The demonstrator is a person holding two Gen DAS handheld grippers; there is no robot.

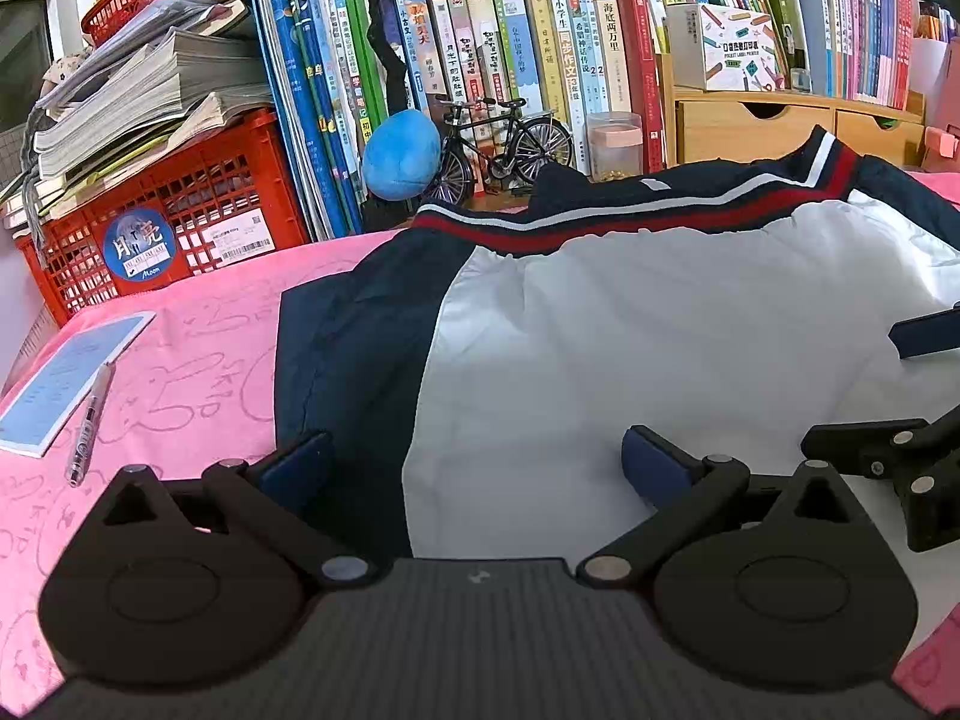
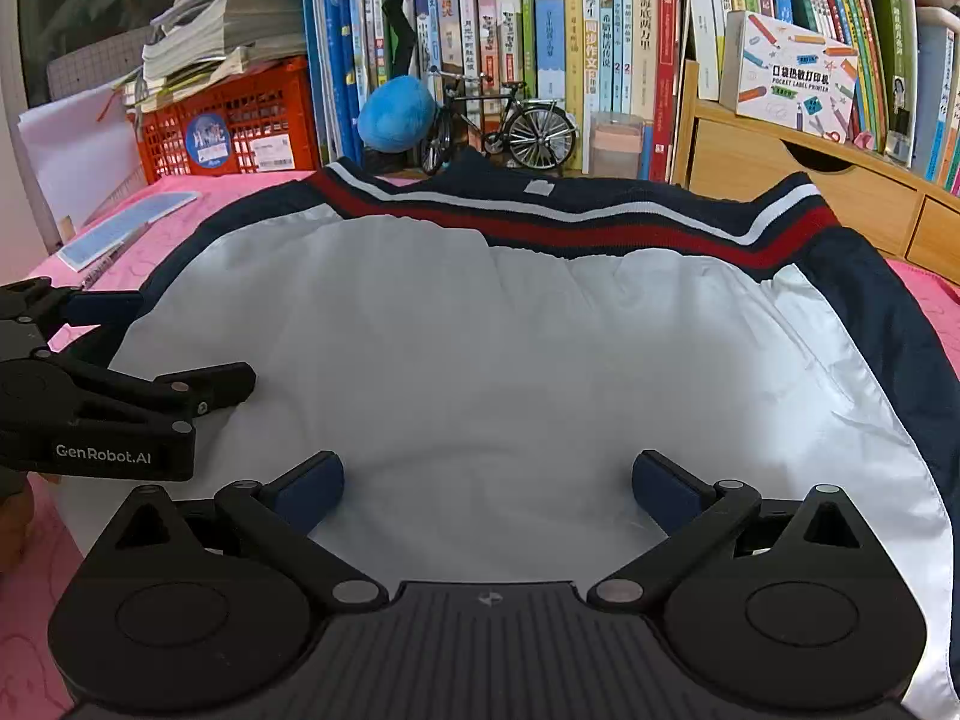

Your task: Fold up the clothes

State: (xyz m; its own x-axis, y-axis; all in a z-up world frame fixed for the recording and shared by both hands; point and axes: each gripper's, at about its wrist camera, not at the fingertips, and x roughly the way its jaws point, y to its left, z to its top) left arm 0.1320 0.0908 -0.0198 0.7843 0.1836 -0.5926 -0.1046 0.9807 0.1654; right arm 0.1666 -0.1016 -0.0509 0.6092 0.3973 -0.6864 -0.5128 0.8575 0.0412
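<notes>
White jacket point(image 2: 510, 360) lies spread beneath both gaping grippers.

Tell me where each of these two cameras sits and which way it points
Left wrist: on the left gripper, jaws open, low over the jacket, its left side, facing the bookshelf; the right gripper shows at right.
Right wrist: on the right gripper, jaws open, over the jacket's white middle; the left gripper shows at left.
Shared: jacket, red crate, model bicycle.

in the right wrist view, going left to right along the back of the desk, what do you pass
red crate → blue plush → model bicycle → clear jar → wooden drawers
</notes>
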